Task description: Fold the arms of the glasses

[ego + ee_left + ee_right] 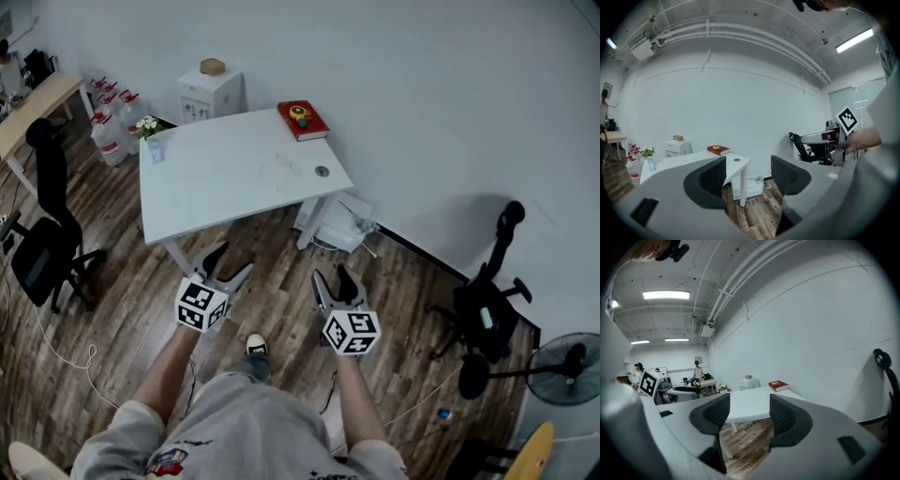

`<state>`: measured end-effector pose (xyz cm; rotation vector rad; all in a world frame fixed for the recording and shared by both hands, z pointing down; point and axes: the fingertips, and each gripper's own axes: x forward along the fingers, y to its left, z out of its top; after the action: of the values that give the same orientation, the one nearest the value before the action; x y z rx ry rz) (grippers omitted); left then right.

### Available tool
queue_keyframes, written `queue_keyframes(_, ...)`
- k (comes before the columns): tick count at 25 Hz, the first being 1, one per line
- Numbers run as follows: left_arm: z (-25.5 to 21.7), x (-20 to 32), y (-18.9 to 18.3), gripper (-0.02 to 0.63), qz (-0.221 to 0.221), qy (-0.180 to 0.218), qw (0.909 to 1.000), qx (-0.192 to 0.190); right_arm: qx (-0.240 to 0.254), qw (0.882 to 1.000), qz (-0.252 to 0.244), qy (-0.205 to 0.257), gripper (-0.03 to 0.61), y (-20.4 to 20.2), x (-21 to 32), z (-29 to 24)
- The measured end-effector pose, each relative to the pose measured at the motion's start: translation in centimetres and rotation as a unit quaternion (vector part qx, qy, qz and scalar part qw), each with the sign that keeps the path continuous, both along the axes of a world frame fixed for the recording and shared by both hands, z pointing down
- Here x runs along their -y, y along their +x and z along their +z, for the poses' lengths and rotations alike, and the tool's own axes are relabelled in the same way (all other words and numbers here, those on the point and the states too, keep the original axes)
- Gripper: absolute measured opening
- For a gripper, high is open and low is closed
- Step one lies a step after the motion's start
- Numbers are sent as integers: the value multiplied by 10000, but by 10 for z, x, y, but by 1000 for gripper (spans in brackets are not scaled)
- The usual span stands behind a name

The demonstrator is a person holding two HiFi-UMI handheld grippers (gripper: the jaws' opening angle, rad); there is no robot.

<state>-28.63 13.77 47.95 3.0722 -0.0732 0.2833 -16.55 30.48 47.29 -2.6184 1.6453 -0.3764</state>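
Left gripper: the left gripper (234,258) (747,173) was held over the wooden floor (281,244), short of the near edge of the table (216,187). Its jaws were spread, with nothing between them.
Right gripper: the right gripper (331,274) (747,413) was beside the left one, also over the floor and apart from the table. Its jaws stood spread and held nothing.
Glasses: the glasses (281,169) showed only as a faint thin outline on the tabletop, toward its right edge and well apart from both grippers. They were too small to tell how the arms lay.
Book: a red book (302,120) lay at the far right corner of the tabletop with a small yellow thing on its cover.
Round insert: a small grey disc (322,172) sat near the right edge, just beside the glasses.
Plant: a little potted plant (147,125) stood at the far left corner.
Cabinet: a white cabinet (211,96) stood against the wall behind the table.
Chairs: one black office chair (42,234) stood left of the table and another (487,300) to its right, by the wall.
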Motion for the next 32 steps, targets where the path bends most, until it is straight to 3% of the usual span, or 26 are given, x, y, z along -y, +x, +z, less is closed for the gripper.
queue_keyframes(11,-7,88,108,291,-222,66,9997,40,20,9988,-454,-156,221,116,108,-10)
queue_keyframes(17,5,115,123,290,-313,97,9992,250,158,9976,-645,-215,212,144,148,6)
queue_keyframes(24,21,160,132,285,-737,-1,9965,391,149,9954,-929,-173,201,178,200,12)
queue_keyframes(32,34,214,187,284,-1355,-27,9901,359,160,9874,-1555,-257,190,253,275,31)
